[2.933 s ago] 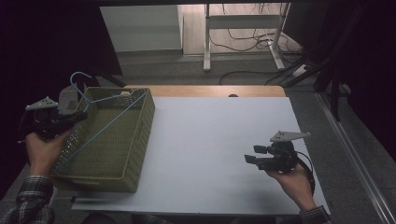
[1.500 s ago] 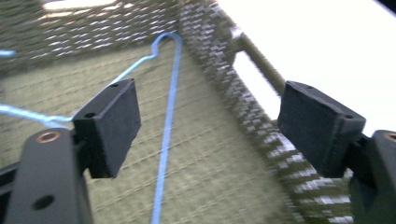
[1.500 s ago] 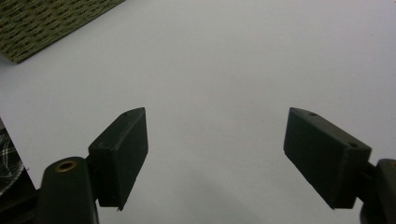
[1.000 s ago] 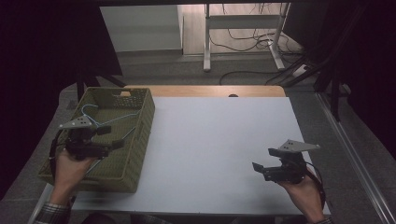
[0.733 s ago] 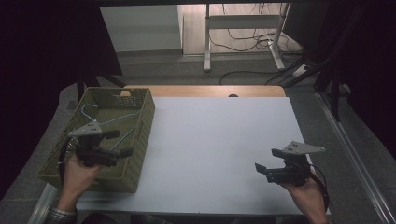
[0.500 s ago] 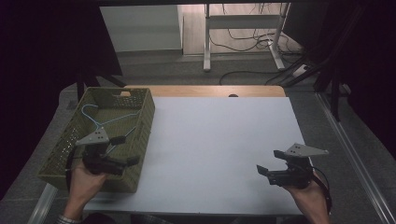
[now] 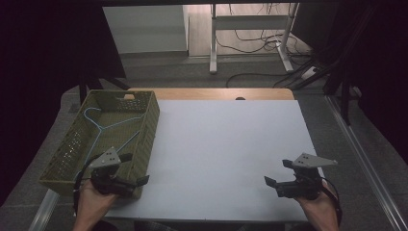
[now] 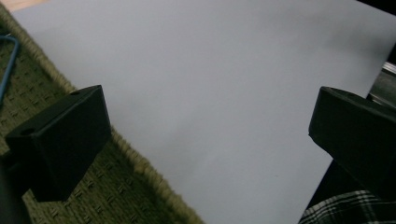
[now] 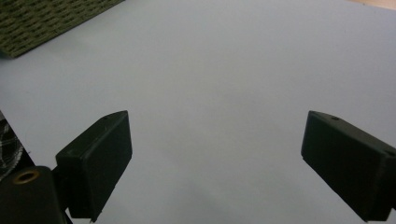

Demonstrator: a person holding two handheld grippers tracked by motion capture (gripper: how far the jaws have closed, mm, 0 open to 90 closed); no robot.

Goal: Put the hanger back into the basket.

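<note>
The light-blue wire clothes hanger lay flat on the floor of the olive-green woven rectangular basket, its hook toward the far left corner and its arms running toward the near right, clear of both tools. The left gripper was held low over the basket's near right corner, its jaws having just been opening and now standing fully apart with nothing between them; in the left gripper view the basket rim ran beneath the left jaw and a short blue stretch of the hanger showed at the frame's edge. The right gripper rested near the table's front right, well apart from the basket, jaws likewise widening and empty over the bare white tabletop. Assessed risk: the left gripper sat close above the basket's near wall, so a careless withdrawal could catch the rim and drag or tip the light basket, which overhung the table's left edge. The trailing cable could also snag the weave. Beyond the table stood a white desk frame with loose floor cables; nothing obstructed the open tabletop.
</note>
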